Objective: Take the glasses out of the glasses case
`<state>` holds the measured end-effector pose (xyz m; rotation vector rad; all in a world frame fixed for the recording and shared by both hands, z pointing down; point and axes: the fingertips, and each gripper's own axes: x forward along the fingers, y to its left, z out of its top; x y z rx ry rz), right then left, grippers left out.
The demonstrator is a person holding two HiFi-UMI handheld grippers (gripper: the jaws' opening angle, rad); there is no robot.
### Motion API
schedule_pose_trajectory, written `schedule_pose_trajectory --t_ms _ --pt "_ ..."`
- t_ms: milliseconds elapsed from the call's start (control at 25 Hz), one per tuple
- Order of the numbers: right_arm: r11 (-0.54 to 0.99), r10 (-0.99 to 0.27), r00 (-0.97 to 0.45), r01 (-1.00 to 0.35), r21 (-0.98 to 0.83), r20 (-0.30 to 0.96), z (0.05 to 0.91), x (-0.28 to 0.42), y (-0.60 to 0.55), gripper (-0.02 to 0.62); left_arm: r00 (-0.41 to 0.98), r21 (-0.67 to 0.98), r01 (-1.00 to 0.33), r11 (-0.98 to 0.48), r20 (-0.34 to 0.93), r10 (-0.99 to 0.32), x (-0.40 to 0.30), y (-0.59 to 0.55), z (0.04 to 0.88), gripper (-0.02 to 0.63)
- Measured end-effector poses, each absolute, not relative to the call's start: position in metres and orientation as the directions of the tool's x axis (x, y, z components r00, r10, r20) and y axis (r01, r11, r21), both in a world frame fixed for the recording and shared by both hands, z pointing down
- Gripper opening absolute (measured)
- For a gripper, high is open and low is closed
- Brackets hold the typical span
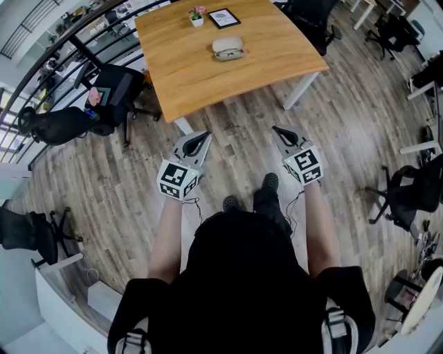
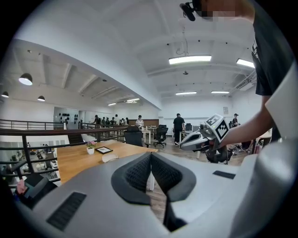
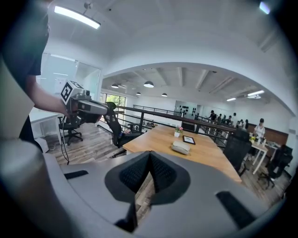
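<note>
**Both grippers stood short of the table, case unopened**

The person stood on the wooden floor, well apart from the table (image 1: 173, 76), with one gripper held out in each hand. The left gripper (image 1: 203, 137) and the right gripper (image 1: 280, 130) pointed toward the table at about the same height, side by side with a gap between them. This looked like a ready stance before an approach, not a reach.

Each gripper's own view showed its black ribbed pads pressed together with nothing between them. Both sets of jaws were clenched and empty, which fitted hands that had not yet come near anything to grasp.

The glasses case (image 1: 228, 48), pale and rounded, lay shut on the table's far half. It sat just in front of a small potted plant (image 1: 197, 14) and a dark picture frame (image 1: 223, 18). No glasses could be seen; they were probably inside the shut case.

By this reading the task had not begun. The case sat clear of the plant and frame, so either gripper should be able to come at it from the near side. One would probably need to steady the base while the other lifted the lid.
</note>
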<state>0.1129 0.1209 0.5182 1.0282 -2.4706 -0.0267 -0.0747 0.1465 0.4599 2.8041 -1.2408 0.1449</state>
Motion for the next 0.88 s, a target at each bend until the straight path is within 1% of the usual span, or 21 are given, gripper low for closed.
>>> schedule_pose_trajectory --t_ms 880 --pt "0.732 -0.669 -0.627 -0.65 0.205 0.4 0.518 0.096 0.113 0.009 0.678 0.013 -0.731 -0.682 0.123 -0.724 -0.084 0.144 0.46 0.021"
